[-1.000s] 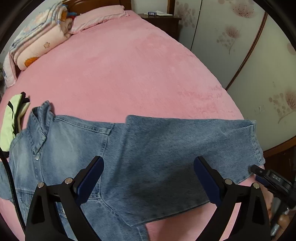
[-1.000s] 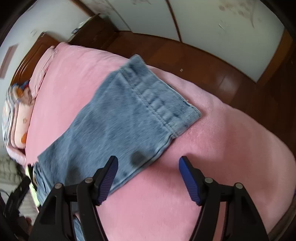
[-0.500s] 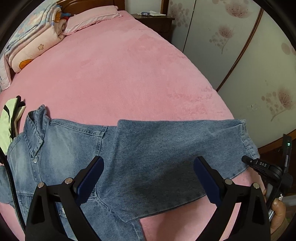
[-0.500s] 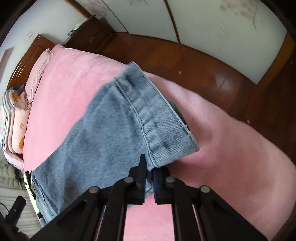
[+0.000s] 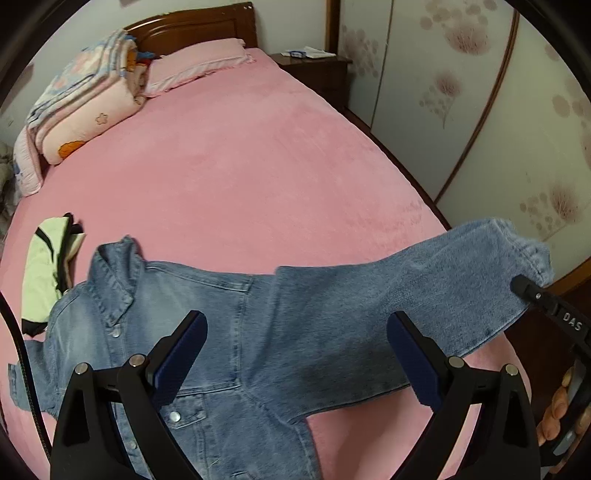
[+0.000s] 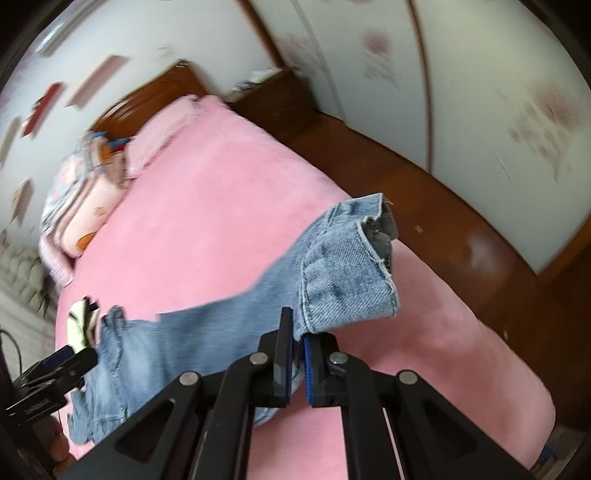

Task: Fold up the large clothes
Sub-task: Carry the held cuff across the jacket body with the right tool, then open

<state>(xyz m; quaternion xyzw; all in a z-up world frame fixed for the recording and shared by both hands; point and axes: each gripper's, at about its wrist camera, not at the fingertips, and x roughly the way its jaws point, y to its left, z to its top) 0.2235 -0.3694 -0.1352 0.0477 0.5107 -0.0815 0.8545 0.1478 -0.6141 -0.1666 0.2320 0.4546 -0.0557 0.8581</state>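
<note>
Right wrist view: the right tongs (image 6: 297,363) are clenching the cuff of the sleeve (image 6: 347,291) of a denim jacket (image 5: 207,332), raising it off the pink bed (image 5: 240,177), probably so that the sleeve can be carried across the body for a fold. In the left wrist view the left tongs (image 5: 295,354) are hanging released above the jacket's chest, gripping nothing. The jacket's body is lying flat near the bed's foot, beside a pale green garment (image 5: 44,273). Folded quilts (image 5: 77,114), a pillow (image 5: 195,66) and a wooden headboard (image 5: 192,29) are occupying the far end, with a nightstand (image 5: 314,70) alongside.

Denim jacket (image 5: 258,332) — plush bedcover (image 5: 240,166).
</note>
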